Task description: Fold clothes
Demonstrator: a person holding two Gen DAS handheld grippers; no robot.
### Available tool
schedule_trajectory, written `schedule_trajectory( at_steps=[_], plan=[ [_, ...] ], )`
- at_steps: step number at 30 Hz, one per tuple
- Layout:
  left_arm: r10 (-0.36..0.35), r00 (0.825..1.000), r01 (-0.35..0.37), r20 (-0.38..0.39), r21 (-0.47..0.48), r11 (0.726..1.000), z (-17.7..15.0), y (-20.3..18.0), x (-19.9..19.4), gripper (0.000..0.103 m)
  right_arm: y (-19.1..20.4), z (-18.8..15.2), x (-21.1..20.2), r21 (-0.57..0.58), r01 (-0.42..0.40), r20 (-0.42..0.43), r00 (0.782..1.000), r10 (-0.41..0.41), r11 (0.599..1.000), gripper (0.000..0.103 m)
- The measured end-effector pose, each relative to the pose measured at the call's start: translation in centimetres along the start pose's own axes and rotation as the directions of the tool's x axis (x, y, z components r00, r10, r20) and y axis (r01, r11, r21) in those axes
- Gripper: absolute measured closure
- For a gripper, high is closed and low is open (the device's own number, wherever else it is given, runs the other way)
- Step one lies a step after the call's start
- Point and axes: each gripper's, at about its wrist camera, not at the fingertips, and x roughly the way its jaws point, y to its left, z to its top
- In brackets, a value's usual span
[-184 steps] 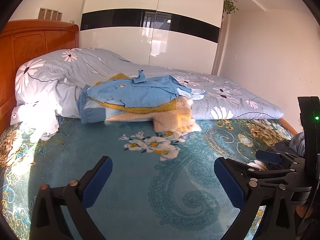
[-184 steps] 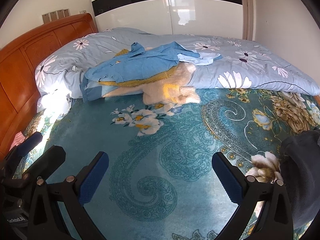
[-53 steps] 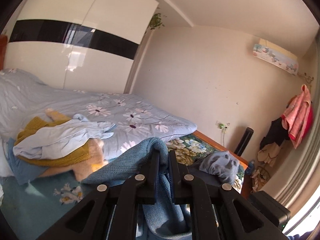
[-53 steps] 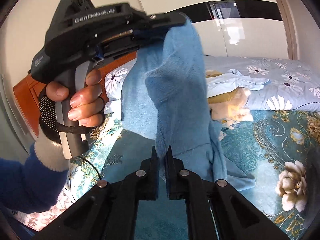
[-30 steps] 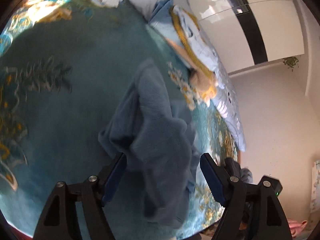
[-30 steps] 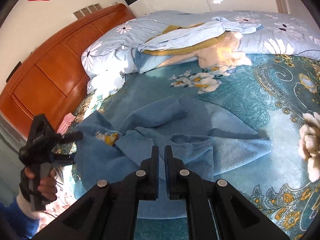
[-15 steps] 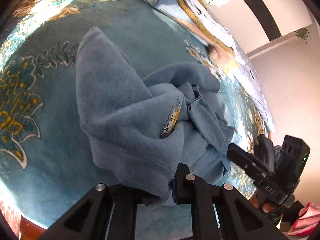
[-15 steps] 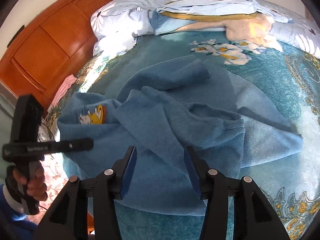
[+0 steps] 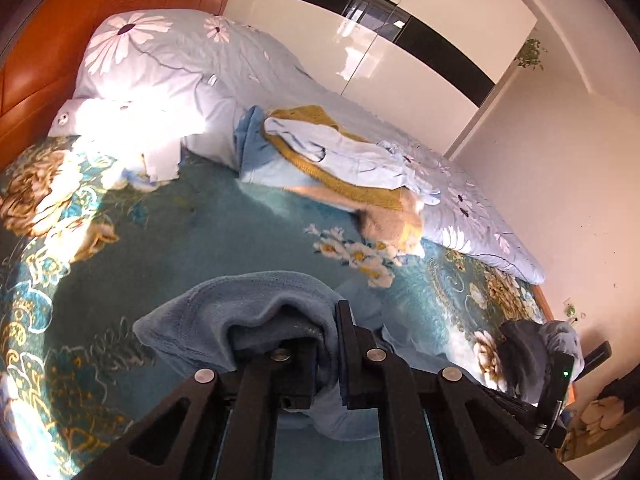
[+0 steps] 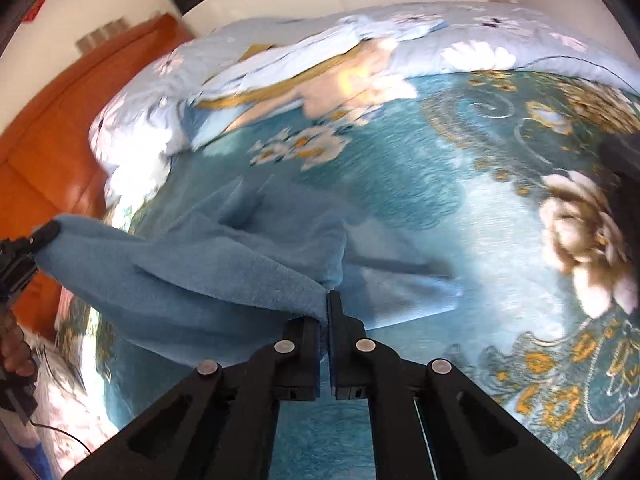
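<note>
A: What do we have in the left gripper (image 9: pixel 334 344)?

B: We have its jaws clamped on a bunched edge of the blue fleece garment (image 9: pixel 256 312), which humps up over the fingers at the near side of the teal floral blanket (image 9: pixel 224 232).

A: And the right gripper (image 10: pixel 325 320)?

B: We have those jaws pinched together on another edge of the garment (image 10: pixel 192 276). From there the cloth stretches left to the left gripper (image 10: pixel 36 240) at the frame's edge, so we hold it between the 2 tools, lifted off the blanket (image 10: pixel 400 184), with the rest trailing down onto it.

A: What else do we see?

B: At the far side, a pile of clothes (image 9: pixel 332 160) in light blue, mustard and peach lies against the flowered duvet (image 9: pixel 192 68). The wooden headboard (image 9: pixel 60 40) stands far left, and a dark garment (image 9: pixel 524 344) lies at the blanket's right end.
</note>
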Motion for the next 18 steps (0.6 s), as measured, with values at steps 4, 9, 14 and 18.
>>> schedule_trajectory(
  at_steps=[4,9,14,18],
  plan=[
    [-0.162,0.987,0.16,0.004,0.1,0.982,1.2,-3.9,1.1,0.095,-4.7,-0.7,-3.6,0.102,0.119,0.034,0.992,-0.123,0.988,0.1],
    [-0.167,0.984,0.178,-0.066,0.256,0.95,-1.3,-7.7,1.6,0.095,-6.3,-4.2,-2.9,0.031,0.171,-0.107,0.98,-0.167,0.985,0.1],
    [-0.061,0.99,0.087,-0.131,0.203,0.975,-4.1,-4.4,2.0,0.096,-6.5,-4.6,-3.0,0.047,0.144,-0.111,0.984,-0.138,0.988,0.098],
    [-0.01,0.983,0.032,-0.185,0.117,0.993,-6.5,-0.7,2.0,0.095,-3.9,-1.2,-3.8,-0.064,0.197,-0.028,0.98,-0.199,0.978,0.07]
  ],
)
